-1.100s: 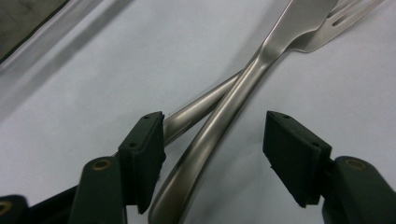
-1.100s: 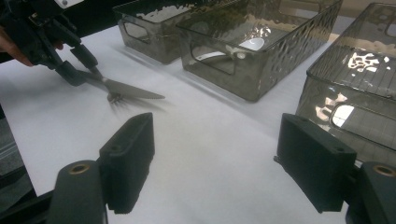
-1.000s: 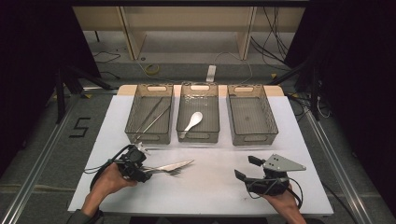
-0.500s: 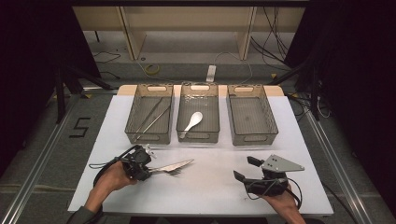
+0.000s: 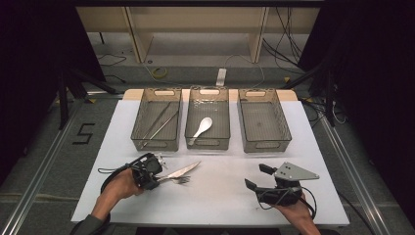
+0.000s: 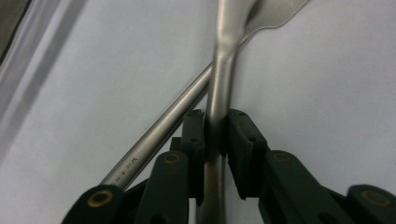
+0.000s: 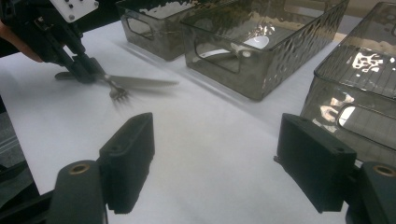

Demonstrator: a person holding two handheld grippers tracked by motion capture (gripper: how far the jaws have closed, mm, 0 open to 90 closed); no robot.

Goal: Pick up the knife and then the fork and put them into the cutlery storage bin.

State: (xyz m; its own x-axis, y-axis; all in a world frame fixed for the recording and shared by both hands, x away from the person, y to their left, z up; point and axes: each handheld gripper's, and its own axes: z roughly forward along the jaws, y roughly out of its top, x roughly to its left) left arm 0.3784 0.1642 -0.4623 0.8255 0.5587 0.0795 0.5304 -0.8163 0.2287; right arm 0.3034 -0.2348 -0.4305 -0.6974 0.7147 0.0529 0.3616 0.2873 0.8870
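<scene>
A steel fork and a table knife lie crossed on the white table top, front left. My left gripper has just been closing its jaws and is now shut on the fork's thin handle, pads pressing both sides. The knife's round handle runs slantwise under it. The right gripper view shows that left gripper with the knife blade and fork tines sticking out. My right gripper rests open at the front right, with nothing between its pads.
Three grey see-through bins stand in a row across the table's back. The left bin holds long metal pieces. A white spoon lies in the middle bin, and the right bin stands beside it. The white table top ends just in front of both hands.
My left gripper has edged right onto the cutlery handles and its jaws have closed on the fork. The right gripper has stayed where it was.
</scene>
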